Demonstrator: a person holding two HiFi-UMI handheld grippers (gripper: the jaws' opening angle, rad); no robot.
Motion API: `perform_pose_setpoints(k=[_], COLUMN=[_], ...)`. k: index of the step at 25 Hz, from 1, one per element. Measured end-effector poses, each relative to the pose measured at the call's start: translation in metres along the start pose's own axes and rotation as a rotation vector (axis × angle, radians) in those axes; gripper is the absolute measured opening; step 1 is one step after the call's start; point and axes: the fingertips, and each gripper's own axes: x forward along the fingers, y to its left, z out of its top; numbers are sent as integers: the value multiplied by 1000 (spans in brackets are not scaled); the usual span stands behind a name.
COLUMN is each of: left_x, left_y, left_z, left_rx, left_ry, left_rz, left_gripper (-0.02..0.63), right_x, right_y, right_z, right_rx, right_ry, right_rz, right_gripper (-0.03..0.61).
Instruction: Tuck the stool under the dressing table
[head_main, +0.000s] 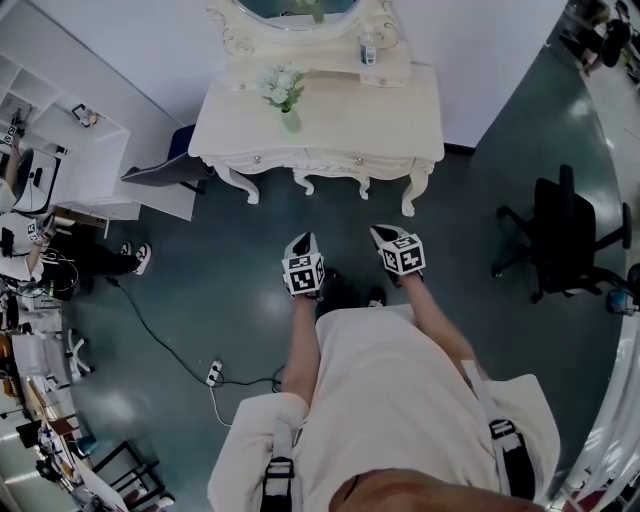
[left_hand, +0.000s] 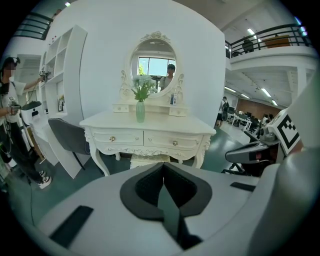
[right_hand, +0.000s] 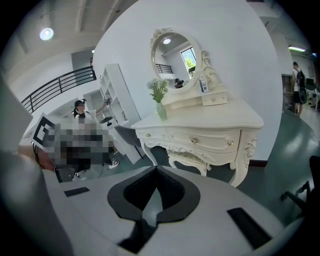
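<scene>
Stands well back from the counter (left_hand: 150, 127), facing it, with the stool (left_hand: 149, 160) seemingly tucked in already: low between the legs, beneath the apron, though cannot judge how deep. Holds the left claw (left_hand: 163, 169) pressed together on nothing; carries the right claw (right_hand: 156, 170) likewise closed and empty.

Risks, by judgement, reading left to right:
- Could trip on the power strip (head_main: 213, 373) and its cable trailing over the floor (head_main: 200, 300) near the left foot.
- Could clip the grey chair (left_hand: 67, 137) parked just beside the counter's left leg.
- Pushing further with shut claws could skid off glossy paint, knock the stool askew into a leg, jolt the counter and topple the tall, narrow vase (left_hand: 140, 111).

Materials, same direction:
- white flat-panelled shelving (left_hand: 57, 65)
- smooth matte chair shell
- claws of pale hard plastic, with dark rubbery-looking pads (left_hand: 142, 192) meeting in one seam
- cream painted counter with carved scalloped apron, curved legs and small round knobs (left_hand: 112, 138)
- slim pale-green vase holding white flowers (left_hand: 142, 82)
- oval mirror (left_hand: 153, 60) in a scrolled frame
- stool in matching cream
- farthest right, a black office chair (head_main: 565, 235) on the glossy dark-green floor
</scene>
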Motion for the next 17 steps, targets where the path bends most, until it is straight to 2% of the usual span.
perform_pose_setpoints(k=[17], left_x=[-2], left_y=[-1], left_z=[-5], left_rx=[-13], left_ry=[2], left_rz=[-1], left_gripper=[15], right_x=[-3], right_y=[2], right_z=[1], right_rx=[-25], right_ry=[-9], right_rz=[-5], right_gripper=[44])
